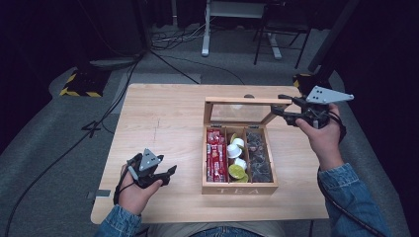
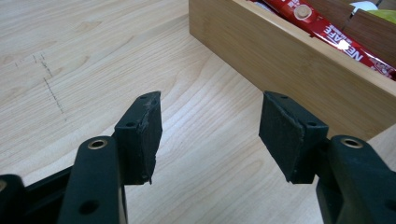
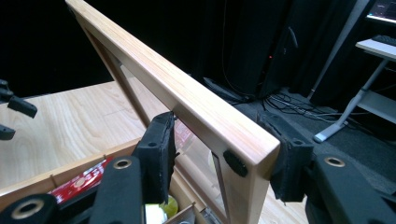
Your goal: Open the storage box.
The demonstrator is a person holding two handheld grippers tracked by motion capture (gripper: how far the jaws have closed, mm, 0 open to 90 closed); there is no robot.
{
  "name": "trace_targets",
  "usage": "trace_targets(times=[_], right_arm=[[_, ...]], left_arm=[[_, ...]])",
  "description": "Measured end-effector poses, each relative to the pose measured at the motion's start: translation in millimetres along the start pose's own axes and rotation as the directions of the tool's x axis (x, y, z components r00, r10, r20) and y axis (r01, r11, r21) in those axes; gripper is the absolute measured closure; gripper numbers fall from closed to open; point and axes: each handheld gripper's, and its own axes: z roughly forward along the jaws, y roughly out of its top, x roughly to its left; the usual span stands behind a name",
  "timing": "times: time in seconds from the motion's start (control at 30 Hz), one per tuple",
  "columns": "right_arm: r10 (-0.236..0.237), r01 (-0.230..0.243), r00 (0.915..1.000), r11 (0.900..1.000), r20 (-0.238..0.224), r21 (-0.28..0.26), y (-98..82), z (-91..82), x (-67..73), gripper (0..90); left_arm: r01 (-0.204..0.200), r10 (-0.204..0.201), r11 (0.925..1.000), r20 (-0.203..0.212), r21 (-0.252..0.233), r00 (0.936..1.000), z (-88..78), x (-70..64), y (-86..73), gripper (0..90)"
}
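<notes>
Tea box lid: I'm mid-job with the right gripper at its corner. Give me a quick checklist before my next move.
1. Right gripper straddles the lid corner: ok.
2. Both pads firmly clamped on the lid: cannot tell.
3. Lid raised, tea box compartments exposed: ok.
4. Left gripper open, holding nothing: ok.
5. Left gripper apart from the box wall: ok.
6. Hinge condition: cannot tell.

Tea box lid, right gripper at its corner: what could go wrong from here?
1. The right gripper straddles just the end corner of the lid, and its fingers look barely closed on it. The lid could slip and drop onto the tea box.
2. The left gripper is open over the table, not bracing the box, so pushing the lid may slide or tip it.
</notes>
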Motion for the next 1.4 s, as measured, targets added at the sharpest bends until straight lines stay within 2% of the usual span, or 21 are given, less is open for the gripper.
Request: trace_targets(times=[0.3, 0.8, 1.2, 1.37, 1.4], right_arm=[[0.027, -0.027, 0.9991, 1.0, 0.033, 0.008, 8.7, 10.0, -11.3, 47.9], [0.082, -0.083, 0.9942, 0.997, 0.069, 0.005, 16.7, 27.7, -28.8, 44.8], [0.15, -0.149, 0.9825, 0.989, 0.111, -0.01, 20.6, 49.9, -43.3, 37.6], [0.185, -0.186, 0.9752, 0.983, 0.122, -0.003, 18.4, 64.4, -50.1, 30.3], [0.179, -0.18, 0.9756, 0.984, 0.127, -0.001, 18.6, 67.2, -51.5, 29.2]], left_arm=[[-0.006, 0.006, 0.9999, -0.004, 0.012, 1.0, 6.3, 12.0, 4.2, 36.5], [-0.011, 0.011, 0.9993, 0.019, 0.035, 0.9998, 24.7, 20.0, 6.3, 32.3], [0.013, -0.014, 0.9988, 0.024, 0.048, 0.9996, 34.6, 33.3, 5.4, 30.0], [0.011, -0.012, 0.9986, 0.025, 0.052, 0.9996, 39.2, 36.3, 6.5, 30.3], [0.011, -0.012, 0.9986, 0.026, 0.052, 0.9996, 40.2, 35.6, 7.0, 30.3]])
